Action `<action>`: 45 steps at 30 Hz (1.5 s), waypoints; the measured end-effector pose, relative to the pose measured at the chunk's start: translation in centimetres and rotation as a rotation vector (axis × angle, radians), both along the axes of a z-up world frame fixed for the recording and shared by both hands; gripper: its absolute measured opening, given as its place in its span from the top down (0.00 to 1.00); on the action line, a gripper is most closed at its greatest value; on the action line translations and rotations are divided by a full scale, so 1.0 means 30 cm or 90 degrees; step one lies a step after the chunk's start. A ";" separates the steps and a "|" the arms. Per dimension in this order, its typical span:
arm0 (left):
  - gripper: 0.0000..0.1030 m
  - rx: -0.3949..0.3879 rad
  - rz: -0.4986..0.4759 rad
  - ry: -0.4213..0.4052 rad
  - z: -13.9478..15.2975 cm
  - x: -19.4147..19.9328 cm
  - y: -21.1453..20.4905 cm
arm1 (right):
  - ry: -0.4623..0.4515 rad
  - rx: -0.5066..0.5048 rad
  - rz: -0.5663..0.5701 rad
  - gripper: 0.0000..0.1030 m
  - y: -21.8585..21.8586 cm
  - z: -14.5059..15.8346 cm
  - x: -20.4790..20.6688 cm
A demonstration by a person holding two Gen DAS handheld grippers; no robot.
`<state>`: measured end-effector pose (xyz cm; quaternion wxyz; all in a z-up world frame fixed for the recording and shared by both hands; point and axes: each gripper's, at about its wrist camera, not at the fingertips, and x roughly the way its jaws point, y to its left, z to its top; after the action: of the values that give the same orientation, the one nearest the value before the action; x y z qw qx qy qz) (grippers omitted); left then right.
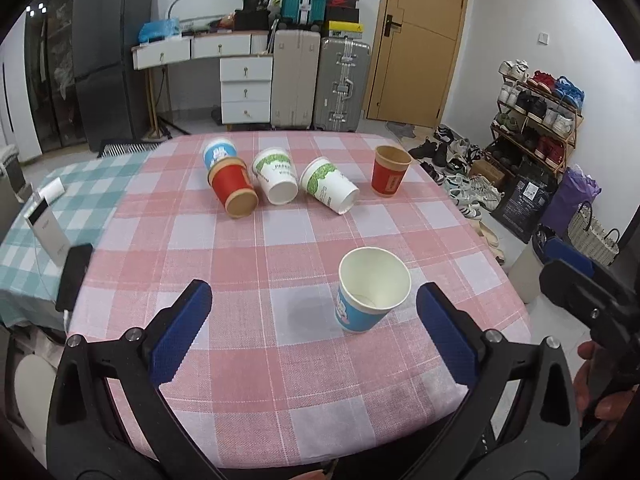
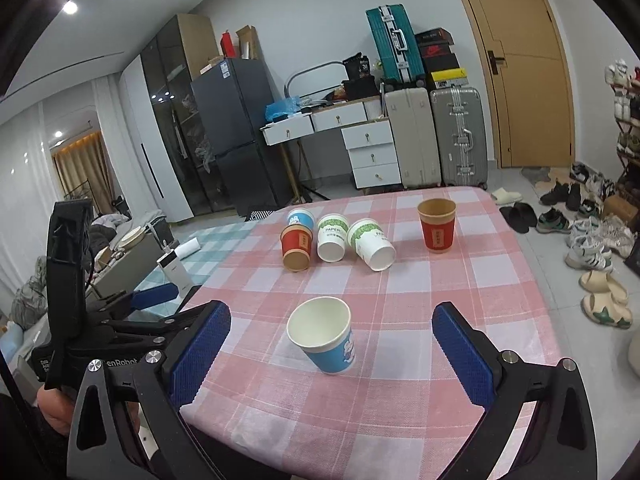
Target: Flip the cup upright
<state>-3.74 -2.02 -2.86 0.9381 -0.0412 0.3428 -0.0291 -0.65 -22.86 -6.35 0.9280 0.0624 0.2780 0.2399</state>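
Observation:
A blue cup [image 1: 370, 294] stands upright near the front of the pink checked table [image 1: 280, 380], also in the right wrist view [image 2: 326, 334]. A red cup [image 1: 390, 171] stands upright at the far right [image 2: 437, 226]. Lying on their sides at the back are a red cup [image 1: 234, 191] [image 2: 296, 247], a blue cup [image 1: 218, 152] [image 2: 300, 218] and two white-green cups [image 1: 276, 176] [image 1: 330, 191] [image 2: 332, 238] [image 2: 371, 243]. My left gripper [image 1: 314, 316] is open, empty, just short of the upright blue cup. My right gripper [image 2: 330, 342] is open, empty, with that cup between its fingers' line.
A white power bank [image 1: 46, 228] and a black phone [image 1: 74, 276] lie on the teal cloth at the left. The right gripper's body [image 1: 592, 300] shows at the right of the left wrist view; the left gripper's body [image 2: 100, 312] shows at the left of the right wrist view. Shoes [image 2: 592, 256] cover the floor at right.

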 end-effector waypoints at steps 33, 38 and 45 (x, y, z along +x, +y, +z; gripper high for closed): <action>0.01 -0.025 0.023 -0.012 0.059 -0.031 0.040 | -0.010 0.021 0.017 0.00 0.004 0.010 -0.030; 0.01 -0.027 0.024 -0.013 0.060 -0.030 0.047 | -0.010 0.023 0.018 0.00 0.007 0.011 -0.030; 0.01 -0.027 0.025 -0.012 0.062 -0.030 0.053 | -0.011 0.019 0.023 0.00 0.023 0.011 -0.034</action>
<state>-4.65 -0.41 -0.99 0.9406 -0.0679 0.3322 -0.0182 -1.68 -22.16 -6.02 0.9250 0.0694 0.2672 0.2612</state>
